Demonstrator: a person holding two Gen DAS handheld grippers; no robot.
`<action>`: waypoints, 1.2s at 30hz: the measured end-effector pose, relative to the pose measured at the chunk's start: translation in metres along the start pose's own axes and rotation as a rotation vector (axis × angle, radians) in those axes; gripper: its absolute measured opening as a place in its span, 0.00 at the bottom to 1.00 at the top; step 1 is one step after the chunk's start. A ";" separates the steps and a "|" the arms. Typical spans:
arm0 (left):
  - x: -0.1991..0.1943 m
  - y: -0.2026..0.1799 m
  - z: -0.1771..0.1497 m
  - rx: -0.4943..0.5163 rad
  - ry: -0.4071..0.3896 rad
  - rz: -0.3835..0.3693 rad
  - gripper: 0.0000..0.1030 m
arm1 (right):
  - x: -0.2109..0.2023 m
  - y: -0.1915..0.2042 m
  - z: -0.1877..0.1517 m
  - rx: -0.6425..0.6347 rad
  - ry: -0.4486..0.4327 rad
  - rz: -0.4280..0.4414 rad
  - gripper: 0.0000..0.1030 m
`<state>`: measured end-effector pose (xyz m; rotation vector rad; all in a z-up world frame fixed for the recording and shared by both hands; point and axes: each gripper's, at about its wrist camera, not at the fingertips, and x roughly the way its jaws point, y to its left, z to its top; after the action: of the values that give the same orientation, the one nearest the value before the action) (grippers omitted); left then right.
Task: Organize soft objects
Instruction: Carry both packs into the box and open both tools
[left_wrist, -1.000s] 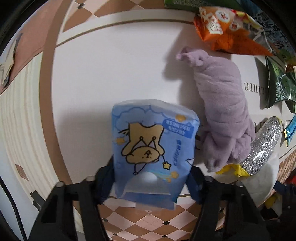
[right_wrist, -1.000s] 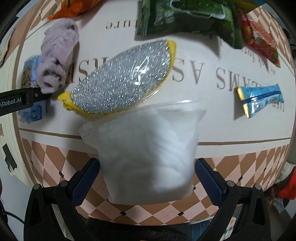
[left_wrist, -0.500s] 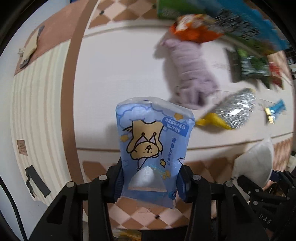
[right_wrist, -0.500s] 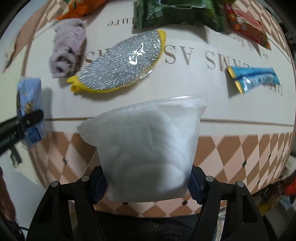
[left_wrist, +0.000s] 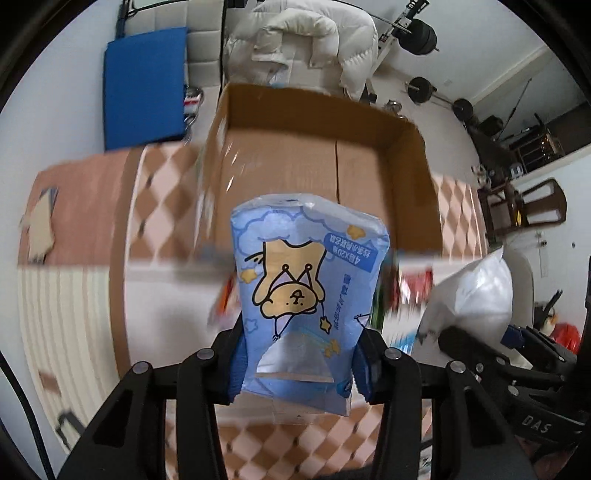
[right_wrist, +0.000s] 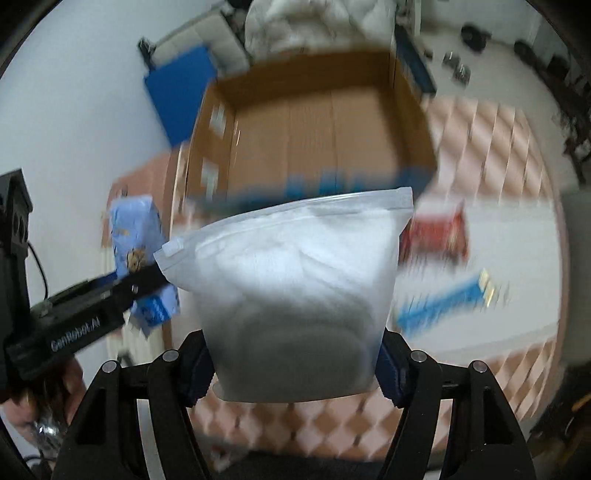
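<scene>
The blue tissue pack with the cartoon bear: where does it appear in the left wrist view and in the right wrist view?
Left wrist view: blue tissue pack fills the centre, clamped in the left hand-held gripper.
Right wrist view: it sits small at the left edge, partly behind the black gripper finger.
Shared landmark: the open cardboard box beyond it in both.

White walls (left_wrist: 55, 92), checkered mat (left_wrist: 166, 177), wooden chair (left_wrist: 532, 210).
</scene>
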<state>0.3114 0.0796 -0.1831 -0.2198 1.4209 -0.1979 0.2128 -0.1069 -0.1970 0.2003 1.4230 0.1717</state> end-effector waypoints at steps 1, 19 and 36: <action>0.008 0.002 0.015 -0.010 0.010 0.001 0.43 | -0.010 -0.005 0.022 -0.003 -0.022 -0.015 0.71; 0.167 0.010 0.154 -0.102 0.247 0.016 0.43 | 0.165 -0.044 0.252 0.030 0.136 -0.118 0.71; 0.097 -0.006 0.148 -0.038 0.118 0.120 0.96 | 0.145 -0.025 0.274 -0.051 0.114 -0.138 1.00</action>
<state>0.4713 0.0525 -0.2539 -0.1548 1.5513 -0.0864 0.5045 -0.1068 -0.3054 0.0504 1.5385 0.1072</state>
